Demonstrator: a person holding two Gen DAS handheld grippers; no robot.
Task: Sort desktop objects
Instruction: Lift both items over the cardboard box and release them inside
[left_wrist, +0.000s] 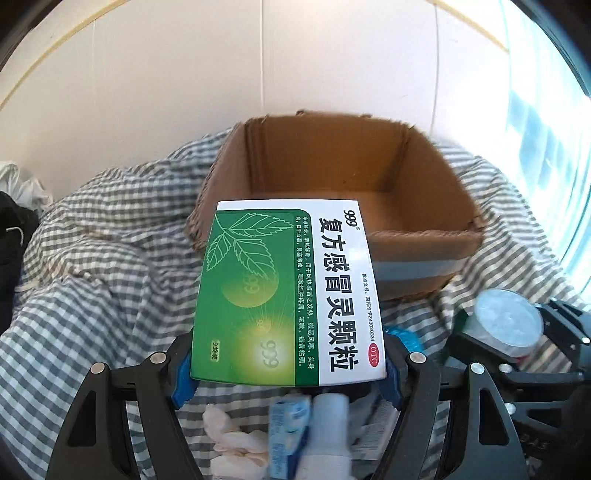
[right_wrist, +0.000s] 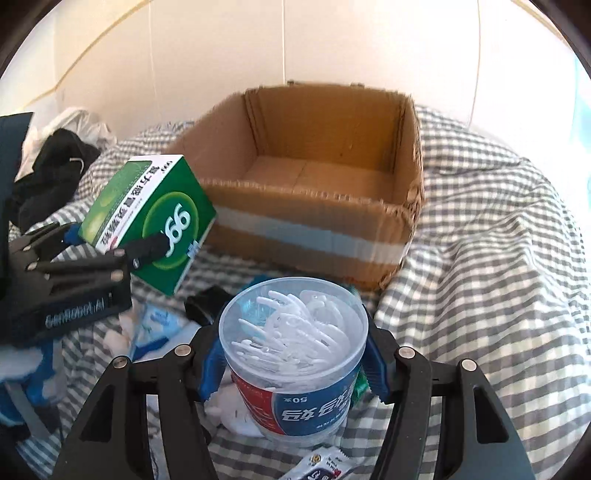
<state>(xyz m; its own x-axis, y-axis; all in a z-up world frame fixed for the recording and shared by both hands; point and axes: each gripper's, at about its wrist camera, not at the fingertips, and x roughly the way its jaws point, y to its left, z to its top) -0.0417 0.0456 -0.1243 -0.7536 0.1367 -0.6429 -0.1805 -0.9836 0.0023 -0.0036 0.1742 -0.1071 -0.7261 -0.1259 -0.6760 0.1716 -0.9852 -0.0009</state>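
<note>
— Gripper check, left wrist view: what are you holding?

— Your left gripper (left_wrist: 288, 373) is clamped on a green-and-white medicine box (left_wrist: 286, 295), blue pads pressed to its two long sides. You hold it lifted above the checked grey-and-white bedcover (left_wrist: 103, 236), its far end reaching over the near wall of the open cardboard box (left_wrist: 413, 243). Nothing can be seen lying on the part of the carton's floor that is in view. Below the medicine box lie a white bottle (left_wrist: 328, 417), a blue-and-white packet (left_wrist: 290, 417) and crumpled white tissue (left_wrist: 232, 439), all slightly blurred. At right, your other gripper carries a round tub with a pale lid.

— And the right wrist view?

— Your right gripper (right_wrist: 291, 365) is closed around a clear plastic tub of white floss picks (right_wrist: 295, 354), one blue pad on each side of it. The tub stands upright between the fingers, above the bedcover and just short of the carton's taped front wall. To the left, your left gripper holds the green medicine box tilted, one corner down, near the carton's left front corner but apart from it. A small printed sachet (right_wrist: 325, 465) lies on the cover at the bottom edge. Dark and white clothing (right_wrist: 55, 166) is heaped at far left against the wall.
</note>
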